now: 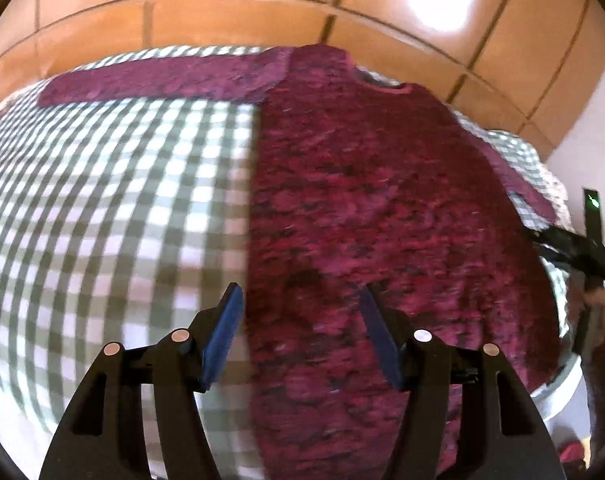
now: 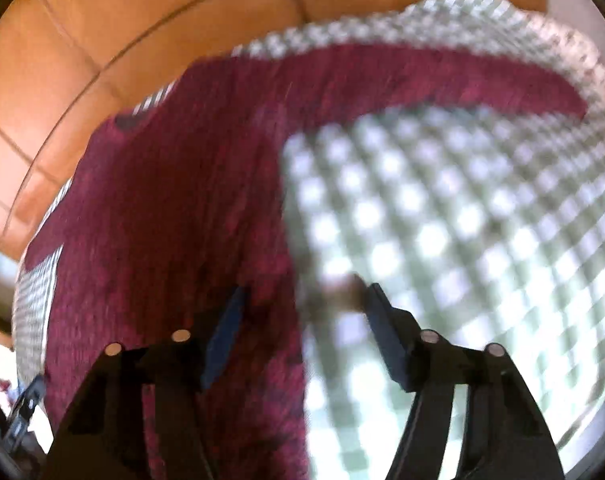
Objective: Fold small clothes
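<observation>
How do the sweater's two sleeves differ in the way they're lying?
In the left camera, the left sleeve stretches straight out sideways across the checked cloth, flat and fully in view. The right sleeve angles down closer to the sweater body, with only part visible. In the blurred right camera it looks gently curved. Both share the mottled maroon knit and lie unfolded.

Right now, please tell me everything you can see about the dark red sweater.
The dark red sweater is a fuzzy, mottled knit with darker flecks, long sleeves and a round neck. It lies flat on the green-and-white checked cloth, both sleeves spread sideways, not yet folded. The left tool and the right tool are open over its side edges; whether they touch it is unclear.
</observation>
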